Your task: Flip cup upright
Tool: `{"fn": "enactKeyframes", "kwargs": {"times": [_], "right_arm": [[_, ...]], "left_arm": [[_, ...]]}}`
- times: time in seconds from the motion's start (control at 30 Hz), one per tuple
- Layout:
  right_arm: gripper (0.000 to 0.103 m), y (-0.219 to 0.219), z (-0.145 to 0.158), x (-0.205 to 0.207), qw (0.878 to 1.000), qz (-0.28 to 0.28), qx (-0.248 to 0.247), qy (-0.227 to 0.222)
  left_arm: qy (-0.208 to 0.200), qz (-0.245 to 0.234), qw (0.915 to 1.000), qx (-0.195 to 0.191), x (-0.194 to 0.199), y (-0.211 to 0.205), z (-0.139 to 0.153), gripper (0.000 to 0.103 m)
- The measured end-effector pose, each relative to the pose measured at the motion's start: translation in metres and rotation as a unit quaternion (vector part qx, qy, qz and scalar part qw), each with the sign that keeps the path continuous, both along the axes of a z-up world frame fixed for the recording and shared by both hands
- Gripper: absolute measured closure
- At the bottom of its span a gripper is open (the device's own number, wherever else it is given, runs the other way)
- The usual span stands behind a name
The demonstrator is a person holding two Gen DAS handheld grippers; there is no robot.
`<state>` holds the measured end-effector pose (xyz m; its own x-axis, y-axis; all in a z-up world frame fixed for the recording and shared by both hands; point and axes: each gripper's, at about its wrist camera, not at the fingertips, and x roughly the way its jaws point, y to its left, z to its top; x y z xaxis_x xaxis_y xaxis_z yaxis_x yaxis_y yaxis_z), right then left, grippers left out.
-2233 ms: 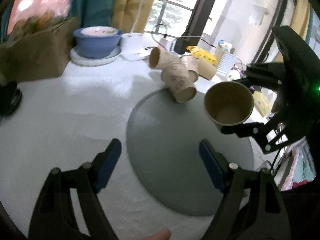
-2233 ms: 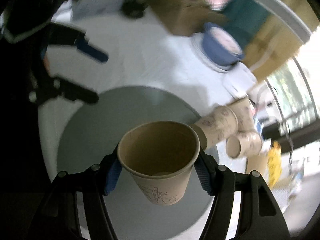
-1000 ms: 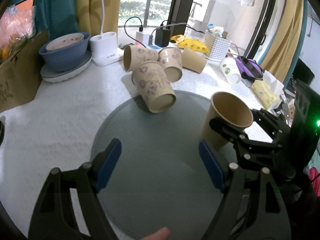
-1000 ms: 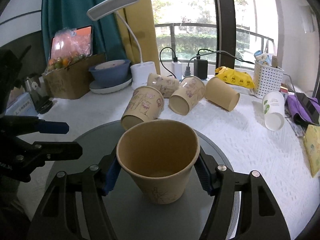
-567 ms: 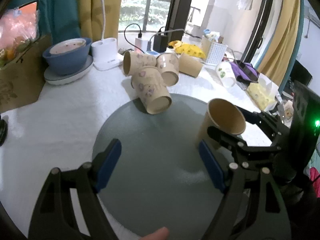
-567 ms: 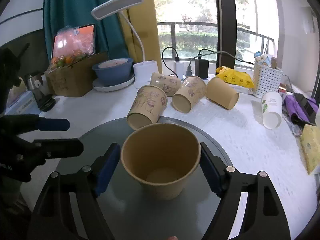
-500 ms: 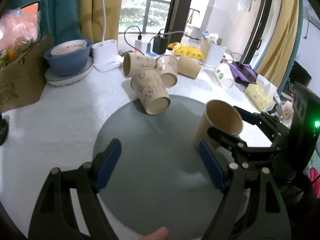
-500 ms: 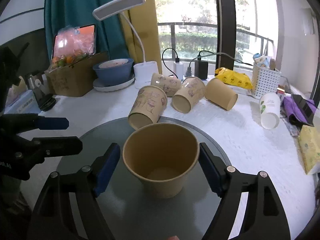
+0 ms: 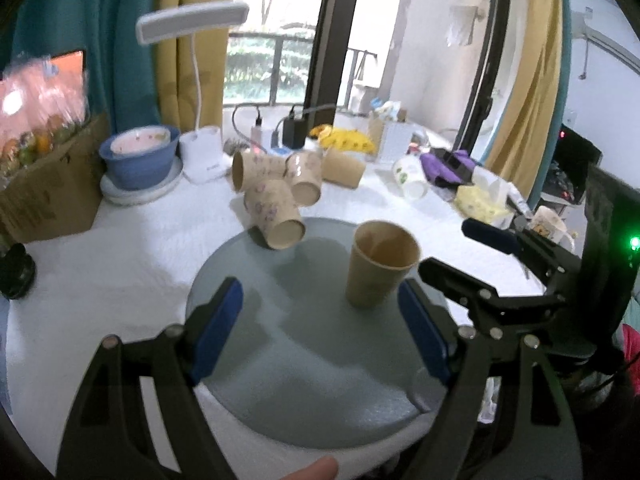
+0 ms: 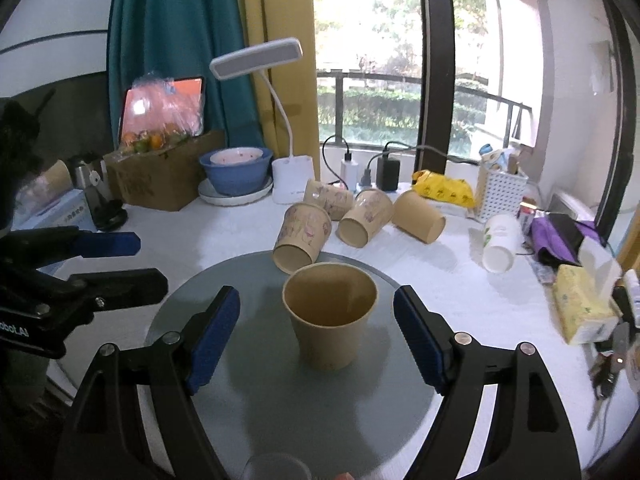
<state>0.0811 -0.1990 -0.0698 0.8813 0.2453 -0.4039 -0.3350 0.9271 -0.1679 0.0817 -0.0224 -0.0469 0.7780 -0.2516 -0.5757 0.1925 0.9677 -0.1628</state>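
Observation:
A plain brown paper cup [image 10: 330, 316] stands upright, mouth up, on the round grey mat [image 10: 248, 392]. It also shows in the left wrist view [image 9: 378, 264], on the mat [image 9: 312, 376]. My right gripper [image 10: 316, 336] is open and empty, drawn back from the cup, which stands free between and beyond its blue pads. It shows at the right of the left wrist view [image 9: 472, 256]. My left gripper [image 9: 320, 332] is open and empty over the near mat, and shows at the left of the right wrist view [image 10: 116, 260].
A patterned cup [image 10: 302, 238] lies on its side at the mat's far edge, with several more cups [image 10: 366, 218] lying behind it. A white cup [image 10: 498, 242] lies at the right. A blue bowl [image 10: 236, 176], a desk lamp [image 10: 292, 182], a cardboard box [image 10: 164, 184] and a tissue pack [image 10: 580, 308] ring the white table.
My right gripper has opened, let go of the brown cup standing upright on the mat, and pulled back. The left gripper has risen and drawn back slightly.

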Motion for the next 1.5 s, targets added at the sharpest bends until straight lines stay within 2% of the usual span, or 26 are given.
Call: {"fn": "enactKeyframes", "kwargs": {"times": [0.27, 0.47, 0.67, 0.83, 1.13, 1.5], "right_arm": [[0.021, -0.006, 0.031, -0.049, 0.999, -0.021, 0.009, -0.038], [0.021, -0.012, 0.055, -0.084, 0.997, -0.025, 0.021, -0.066], [0.021, -0.015, 0.082, -0.111, 0.994, -0.026, 0.023, -0.103], [0.021, -0.02, 0.099, -0.129, 0.991, -0.026, 0.034, -0.125], [0.021, -0.021, 0.107, -0.135, 0.99, -0.026, 0.039, -0.132], [0.021, -0.016, 0.106, -0.129, 0.991, -0.024, 0.039, -0.124]], "left_arm": [[-0.05, -0.012, 0.9986, 0.007, -0.047, -0.005, 0.028, 0.022], [-0.081, -0.004, 0.9966, 0.012, -0.067, -0.004, 0.049, 0.022], [-0.122, -0.008, 0.9924, 0.018, -0.084, -0.013, 0.07, 0.022], [-0.158, 0.0, 0.9868, 0.037, -0.096, -0.024, 0.091, 0.022], [-0.201, 0.018, 0.9788, 0.034, -0.102, -0.029, 0.107, 0.022], [-0.2, 0.034, 0.979, 0.022, -0.104, -0.022, 0.098, 0.022]]}}
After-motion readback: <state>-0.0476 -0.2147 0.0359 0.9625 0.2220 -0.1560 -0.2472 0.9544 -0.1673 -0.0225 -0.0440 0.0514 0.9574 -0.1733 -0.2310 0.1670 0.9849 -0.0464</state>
